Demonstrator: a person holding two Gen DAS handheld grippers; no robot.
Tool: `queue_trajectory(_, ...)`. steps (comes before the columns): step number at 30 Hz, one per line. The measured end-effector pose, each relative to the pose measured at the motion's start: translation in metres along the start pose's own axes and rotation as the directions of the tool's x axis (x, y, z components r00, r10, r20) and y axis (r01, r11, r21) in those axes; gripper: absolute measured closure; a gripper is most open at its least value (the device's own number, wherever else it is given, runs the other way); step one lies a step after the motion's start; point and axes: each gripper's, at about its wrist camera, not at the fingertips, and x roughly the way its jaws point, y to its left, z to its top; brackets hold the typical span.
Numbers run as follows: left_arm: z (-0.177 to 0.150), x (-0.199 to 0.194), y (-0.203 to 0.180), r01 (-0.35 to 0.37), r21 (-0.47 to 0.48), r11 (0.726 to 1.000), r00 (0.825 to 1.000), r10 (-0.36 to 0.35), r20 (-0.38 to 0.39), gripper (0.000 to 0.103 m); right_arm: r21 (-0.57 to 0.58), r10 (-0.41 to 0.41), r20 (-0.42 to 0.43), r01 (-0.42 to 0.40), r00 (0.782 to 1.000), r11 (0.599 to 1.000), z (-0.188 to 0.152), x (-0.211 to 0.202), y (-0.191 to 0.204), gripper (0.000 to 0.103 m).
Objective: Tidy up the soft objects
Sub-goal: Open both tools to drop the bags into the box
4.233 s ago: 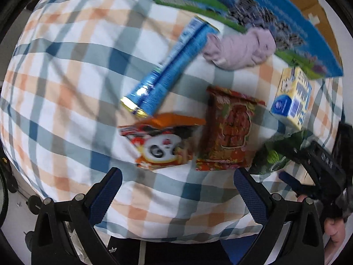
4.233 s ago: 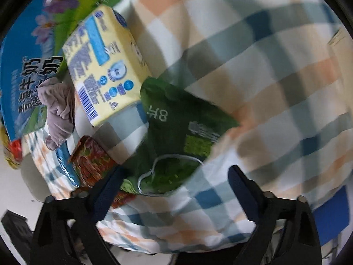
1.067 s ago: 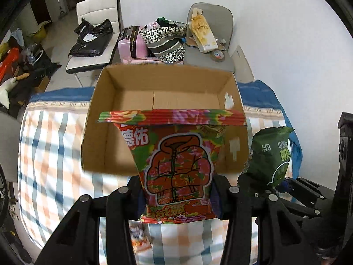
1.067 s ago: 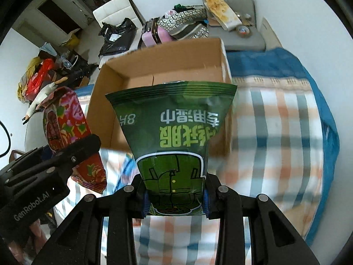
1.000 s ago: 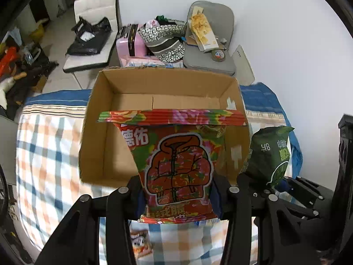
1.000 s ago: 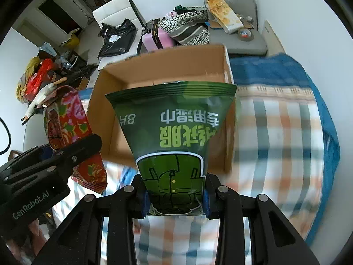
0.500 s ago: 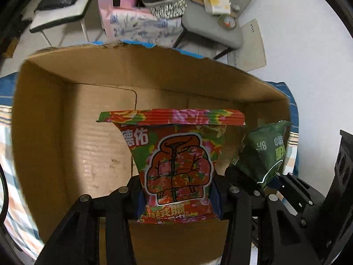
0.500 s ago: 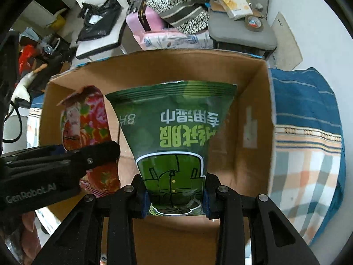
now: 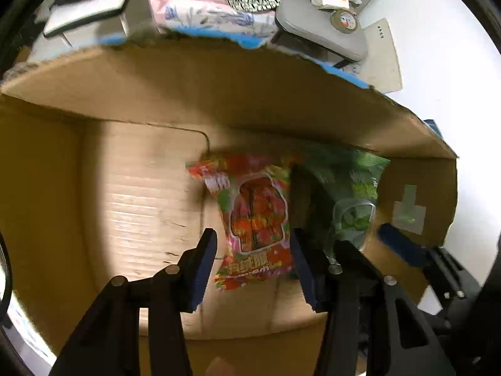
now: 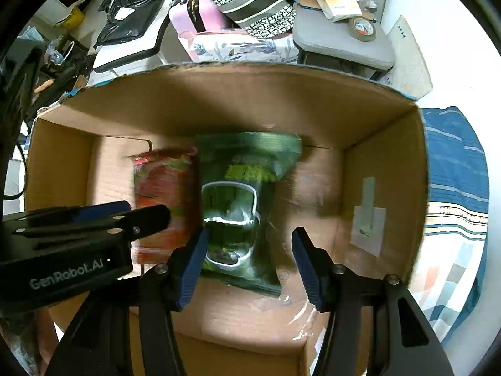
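Cardboard fills both views: an open box (image 10: pixel 385 169) seen from above, its far wall in shadow, its near wall cut off by the lower edge. Beyond the far rim, partly hidden by it, stand a white chair (image 10: pixel 131 47) with a black bag, a pink case (image 10: pixel 200 15) and a grey chair (image 10: pixel 338 40) with a tape roll; checked cloth (image 10: pixel 451 250) shows past the right wall.

Inside, left of the middle, is the red packet (image 9: pixel 253 216), smeared by motion so its print is unreadable. The left gripper (image 9: pixel 253 263) is above it, jaws opening, the blue pads either side of the packet's near end and not pressing it; whether the packet rests on the floor yet I cannot tell. In the right view that gripper's body covers the packet's lower left.

Just right of it, edges touching or overlapping, is the green packet (image 10: pixel 244 200), also blurred. The right gripper (image 10: pixel 249 263) is over its near end, jaws opening; the left pad looks close to the packet's edge, the right pad well clear.
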Motion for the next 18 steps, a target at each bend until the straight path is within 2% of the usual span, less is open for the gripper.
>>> queue_trajectory(1,-0.003,-0.002,-0.004,-0.021,0.016,1.000,1.000,0.021,0.008,0.049,-0.002,0.000,0.001,0.000,1.000,1.000,-0.003,-0.003,-0.001,0.040)
queue_trajectory(2,-0.005,-0.005,-0.006,-0.040,0.027,0.999,0.999,0.039,0.016,0.040,-0.003,0.002,-0.001,-0.002,1.000,1.000,-0.004,-0.003,-0.001,0.040)
queue_trajectory(5,-0.014,-0.016,-0.011,-0.083,0.044,0.996,0.995,0.080,0.054,0.033,-0.002,0.009,-0.008,-0.009,1.000,1.000,-0.010,-0.007,-0.001,0.036)
queue_trajectory(6,-0.018,-0.020,-0.011,-0.093,0.045,0.995,0.994,0.090,0.067,0.025,-0.001,0.014,-0.002,-0.014,1.000,1.000,-0.013,-0.009,0.000,0.034)
queue_trajectory(7,-0.024,-0.024,-0.010,-0.106,0.044,0.993,0.991,0.102,0.085,0.019,-0.002,0.016,0.001,-0.016,1.000,1.000,-0.017,-0.012,0.001,0.027)
queue_trajectory(8,-0.030,-0.028,-0.008,-0.118,0.043,0.992,0.988,0.114,0.101,0.012,0.001,0.012,0.010,-0.012,1.000,1.000,-0.023,-0.015,0.002,0.015)
queue_trajectory(10,-0.041,-0.038,-0.006,-0.147,0.037,0.989,0.981,0.140,0.135,0.011,0.010,0.026,0.028,-0.026,0.999,1.000,-0.032,-0.020,0.003,0.000)
queue_trajectory(13,-0.056,-0.051,0.001,-0.173,0.018,0.985,0.967,0.167,0.193,0.002,0.034,0.047,0.059,-0.050,0.997,0.998,-0.047,-0.029,0.002,0.000)
queue_trajectory(18,-0.089,-0.075,0.009,-0.206,-0.001,0.979,0.938,0.198,0.285,0.001,0.020,0.008,0.118,-0.010,0.993,1.000,-0.075,-0.051,0.009,0.000)
